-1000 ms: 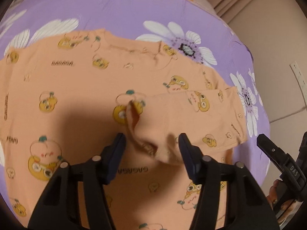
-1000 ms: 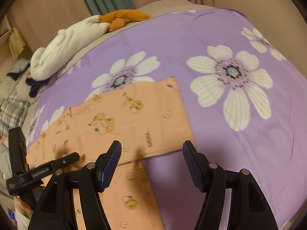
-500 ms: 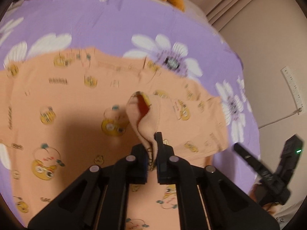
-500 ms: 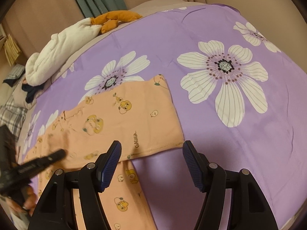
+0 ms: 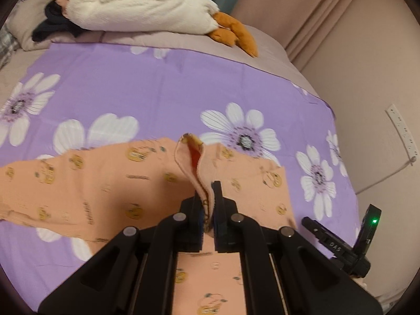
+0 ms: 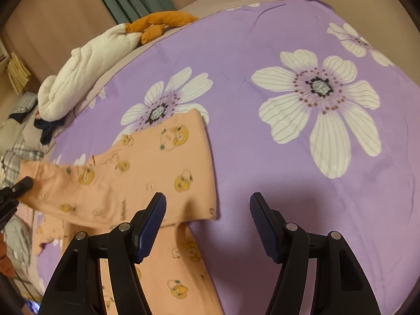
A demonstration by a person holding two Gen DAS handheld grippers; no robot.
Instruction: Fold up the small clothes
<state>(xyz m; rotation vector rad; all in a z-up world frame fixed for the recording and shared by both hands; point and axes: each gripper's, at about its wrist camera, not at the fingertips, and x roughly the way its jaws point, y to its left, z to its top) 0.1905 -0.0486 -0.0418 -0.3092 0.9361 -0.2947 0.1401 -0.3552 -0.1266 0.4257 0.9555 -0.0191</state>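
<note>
A small orange shirt (image 5: 110,181) printed with yellow cartoon figures lies spread on a purple flowered sheet (image 5: 157,84). My left gripper (image 5: 208,210) is shut on the cuff of one sleeve (image 5: 193,162), which stands lifted above the shirt's body, its red inside showing. In the right wrist view the same shirt (image 6: 162,173) lies at the lower left, its folded edge just ahead of my right gripper (image 6: 207,210). That gripper is open, with nothing between its fingers; its right pad hangs over bare sheet (image 6: 288,157). The right gripper's tip (image 5: 325,239) shows at the left view's right edge.
A white plush goose with orange feet (image 5: 147,8) lies at the head of the bed, beside dark clothing (image 5: 52,26). A beige wall with a power strip (image 5: 401,131) runs along the right. Checked fabric (image 6: 15,157) and other clothes sit at the bed's left side.
My left gripper shut on the sleeve cuff and rose with it, pulling the sleeve up off the shirt. The right gripper stayed open and nearly in place.
</note>
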